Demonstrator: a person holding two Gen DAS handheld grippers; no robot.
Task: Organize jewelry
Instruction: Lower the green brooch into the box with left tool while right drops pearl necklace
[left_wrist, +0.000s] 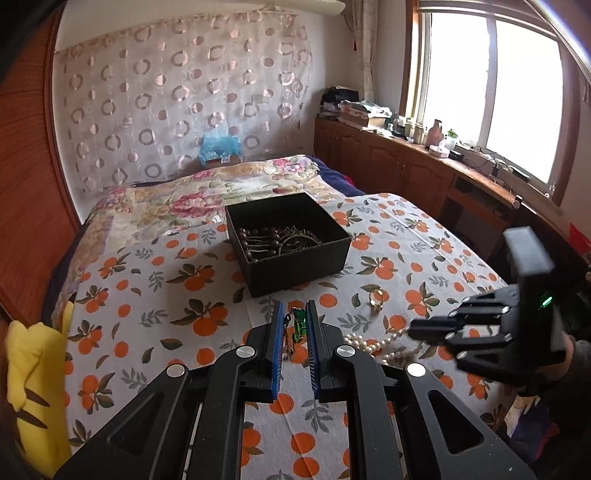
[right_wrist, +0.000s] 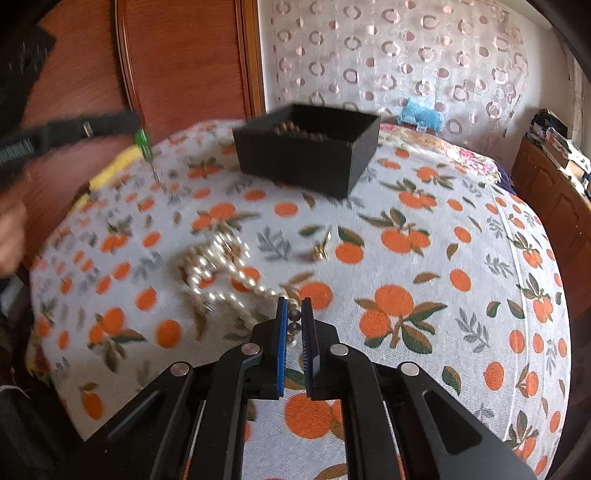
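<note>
My left gripper (left_wrist: 294, 314) is shut on a green pendant (left_wrist: 298, 321) with a thin chain and holds it above the bed; it shows in the right wrist view (right_wrist: 142, 142) with the chain hanging down. A black open box (left_wrist: 288, 240) with brown beads and other jewelry stands ahead; it also shows in the right wrist view (right_wrist: 306, 147). My right gripper (right_wrist: 294, 308) is shut on one end of a pearl necklace (right_wrist: 218, 266) that lies on the cloth. A gold ring (left_wrist: 376, 298) lies right of the box; it also shows in the right wrist view (right_wrist: 320, 251).
The bed carries an orange-print cloth (right_wrist: 424, 258) and a floral quilt (left_wrist: 184, 192) behind. A yellow plush (left_wrist: 33, 369) lies at the left edge. A wooden headboard (left_wrist: 26, 184) is left, wooden cabinets (left_wrist: 388, 158) under a window right.
</note>
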